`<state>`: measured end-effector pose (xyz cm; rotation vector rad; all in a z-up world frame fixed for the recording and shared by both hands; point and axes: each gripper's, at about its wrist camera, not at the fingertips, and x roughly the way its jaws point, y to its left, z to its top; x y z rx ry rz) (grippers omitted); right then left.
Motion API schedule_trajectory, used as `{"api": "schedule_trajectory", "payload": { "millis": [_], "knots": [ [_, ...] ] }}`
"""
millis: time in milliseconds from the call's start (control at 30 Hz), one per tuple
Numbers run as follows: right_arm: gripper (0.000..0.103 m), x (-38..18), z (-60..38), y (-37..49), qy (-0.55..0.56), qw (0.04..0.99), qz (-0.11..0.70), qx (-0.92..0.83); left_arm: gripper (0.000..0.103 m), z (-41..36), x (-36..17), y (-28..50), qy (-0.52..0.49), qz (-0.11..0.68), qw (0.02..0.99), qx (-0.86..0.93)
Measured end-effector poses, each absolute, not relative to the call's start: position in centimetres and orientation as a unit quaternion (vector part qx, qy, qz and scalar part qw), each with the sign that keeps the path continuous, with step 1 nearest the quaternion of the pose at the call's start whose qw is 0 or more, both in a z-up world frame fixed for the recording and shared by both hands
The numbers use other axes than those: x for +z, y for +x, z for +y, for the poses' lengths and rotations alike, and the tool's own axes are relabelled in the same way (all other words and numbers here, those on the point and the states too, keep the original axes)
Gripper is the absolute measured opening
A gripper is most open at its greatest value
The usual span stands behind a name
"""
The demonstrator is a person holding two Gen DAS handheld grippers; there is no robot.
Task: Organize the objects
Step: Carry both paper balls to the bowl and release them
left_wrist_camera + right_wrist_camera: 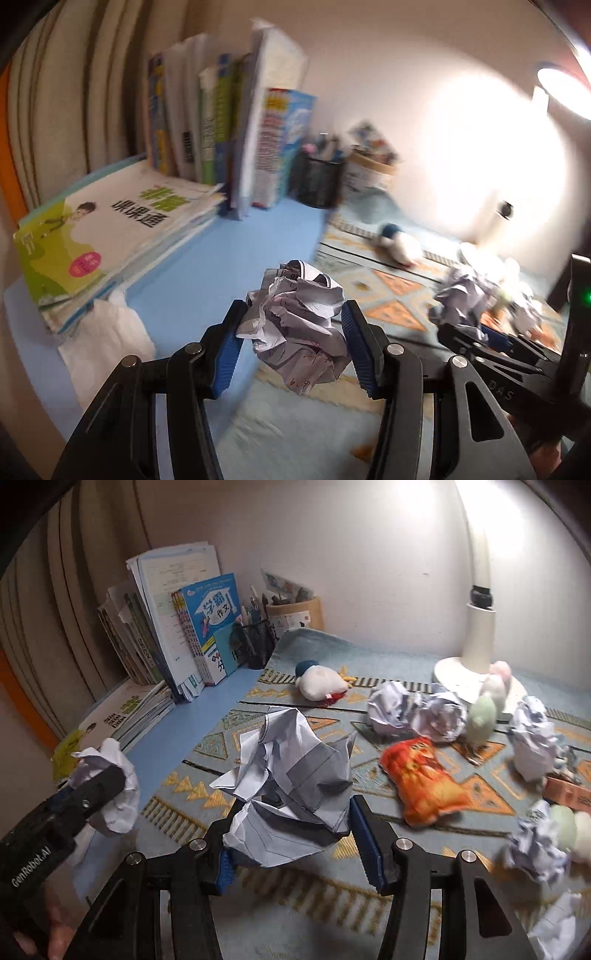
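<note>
My left gripper [295, 317] is shut on a crumpled ball of written-on paper [299, 325], with both blue pads pressed into its sides above the blue desk. My right gripper [295, 823] is shut on a larger crumpled paper wad [291, 775], held over the patterned mat [207, 746]. Each gripper also shows in the other's view: the right gripper [476, 328] with its paper wad [461, 299] at the right, and the left gripper [107, 781] with its paper ball [118, 775] at the left. Several more paper balls [391, 709] lie on the mat further back.
A flat stack of books [110, 243] and upright books [207, 627] line the left wall. A mesh pen holder [258, 642], a plush toy [321, 683], an orange snack bag [424, 779] and a white desk lamp [476, 642] stand around the mat. A white tissue [107, 332] lies near the book stack.
</note>
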<state>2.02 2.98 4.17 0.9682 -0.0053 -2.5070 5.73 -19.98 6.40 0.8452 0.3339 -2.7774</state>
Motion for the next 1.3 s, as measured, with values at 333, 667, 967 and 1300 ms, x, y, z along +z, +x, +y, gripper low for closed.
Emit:
{"api": "schedule_trajectory", "payload": {
  "millis": [333, 667, 967, 1300],
  "knots": [
    [0.055, 6.4, 17.1, 10.6, 0.255, 0.072, 0.09, -0.96, 0.05, -6.7, 6.9, 7.3, 0.283, 0.114, -0.052, -0.951],
    [0.055, 3.9, 23.7, 8.9, 0.305, 0.058, -0.004, -0.951, 0.05, 3.3, 4.5, 6.0, 0.312, 0.074, -0.098, -0.942],
    [0.055, 3.5, 22.8, 9.4, 0.299, 0.064, 0.014, -0.952, 0.05, 3.8, 3.9, 4.4, 0.318, 0.053, -0.09, -0.942],
    [0.055, 3.3, 22.8, 8.8, 0.313, 0.057, 0.015, -0.948, 0.05, 2.4, 3.1, 3.8, 0.331, 0.101, -0.106, -0.932]
  ]
}}
